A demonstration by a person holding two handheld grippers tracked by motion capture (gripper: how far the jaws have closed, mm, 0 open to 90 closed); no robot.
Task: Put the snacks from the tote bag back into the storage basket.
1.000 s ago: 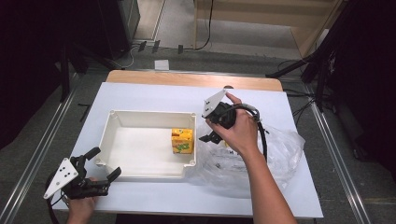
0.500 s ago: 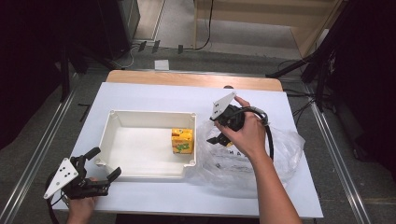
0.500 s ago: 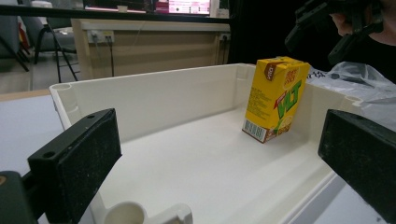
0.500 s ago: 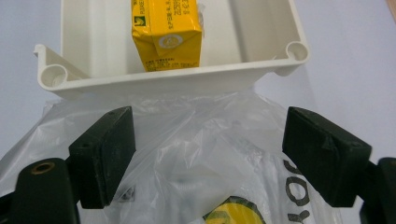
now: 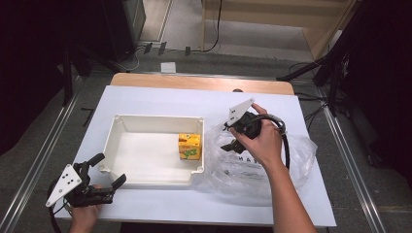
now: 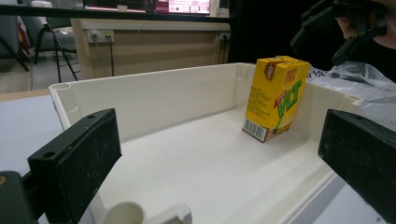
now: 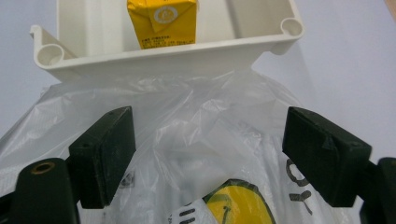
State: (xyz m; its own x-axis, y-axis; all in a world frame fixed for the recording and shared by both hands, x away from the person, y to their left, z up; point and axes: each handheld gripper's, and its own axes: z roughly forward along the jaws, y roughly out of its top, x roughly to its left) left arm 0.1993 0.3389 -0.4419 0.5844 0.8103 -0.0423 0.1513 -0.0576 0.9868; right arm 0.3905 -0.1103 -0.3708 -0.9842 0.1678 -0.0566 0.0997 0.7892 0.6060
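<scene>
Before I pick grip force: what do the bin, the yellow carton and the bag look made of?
Bin: seemingly rigid cream plastic, matte, with moulded corner posts. Yellow carton: likely coated paperboard, with printed faces and a folded top. Bag: thin clear plastic film, crinkled and glossy.

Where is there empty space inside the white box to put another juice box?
The white box is mostly bare: its whole floor between the left wall and the yellow juice carton is free. The carton stands at the right wall. Beyond that wall it is crowded: the plastic bag lies there with the right gripper over it.
</scene>
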